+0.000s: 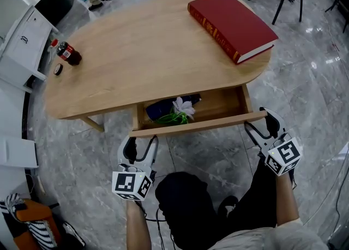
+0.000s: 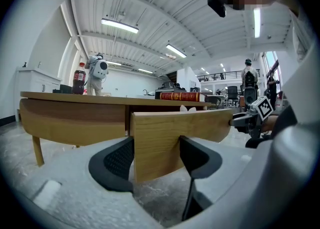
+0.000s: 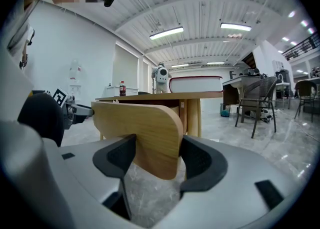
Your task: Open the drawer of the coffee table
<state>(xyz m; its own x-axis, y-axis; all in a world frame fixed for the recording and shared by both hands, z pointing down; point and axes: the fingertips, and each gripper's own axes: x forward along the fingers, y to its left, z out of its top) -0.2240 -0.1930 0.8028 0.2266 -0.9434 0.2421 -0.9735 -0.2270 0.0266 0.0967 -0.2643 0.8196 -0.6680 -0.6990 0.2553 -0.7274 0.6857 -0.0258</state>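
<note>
The coffee table was seen from above with its drawer drawn partly out from under the near edge of the top, toward the person. The drawer front, a long wooden panel, was held at both ends. At the end of the panel nearer the table's bottle side, the left gripper was closed on the wood, and its dark pads were pressed against the two faces of the board. At the end nearer the table's book side, the right gripper was clamped over the rounded corner of the panel, with its pads set fairly wide apart by the thickness of the wood and touching it on either side. Inside the drawer, under the table's near edge, a dark blue item, a green cord and a white flower were laid together. On the table top, a red book was placed flat at the far right end, and a cola bottle was laid on its side at the left end, with a small cap just beside it.
</note>
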